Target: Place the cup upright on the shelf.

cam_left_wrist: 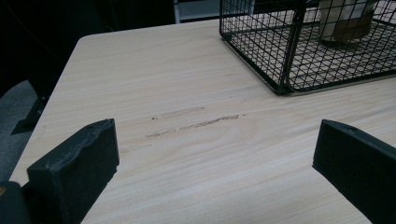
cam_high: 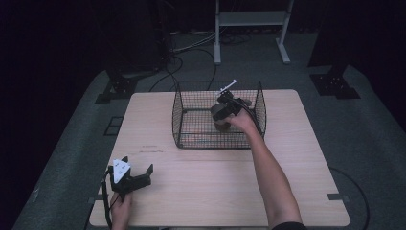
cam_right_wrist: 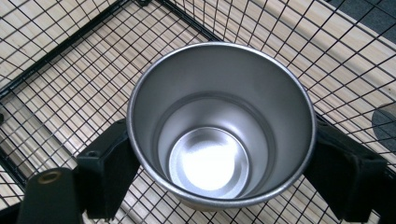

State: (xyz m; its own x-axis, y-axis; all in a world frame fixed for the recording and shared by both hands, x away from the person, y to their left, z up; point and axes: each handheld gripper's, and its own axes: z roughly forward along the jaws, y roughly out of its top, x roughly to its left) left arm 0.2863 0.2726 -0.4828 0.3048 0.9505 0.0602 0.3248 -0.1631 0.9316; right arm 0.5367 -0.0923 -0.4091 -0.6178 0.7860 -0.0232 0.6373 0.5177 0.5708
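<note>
The left gripper point(cam_high: 143, 173) is idling near the table's point(cam_high: 306, 158) near-left corner, jaws apart. The right gripper point(cam_right_wrist: 219, 163) is clamping the steel cup point(cam_right_wrist: 219, 126) inside the wire basket point(cam_high: 179, 122); a weak squeeze on its smooth wall risks slipping, tipping.

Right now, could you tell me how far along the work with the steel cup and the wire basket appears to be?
Done: the steel cup is already inside the wire basket, upright and empty. In hand: the right gripper has its jaws on either side of the cup; whether the cup rests on the mesh floor cannot be told. Left: either letting go or lifting it out; the direction is unclear. The left gripper is open over the table, idle.
</note>
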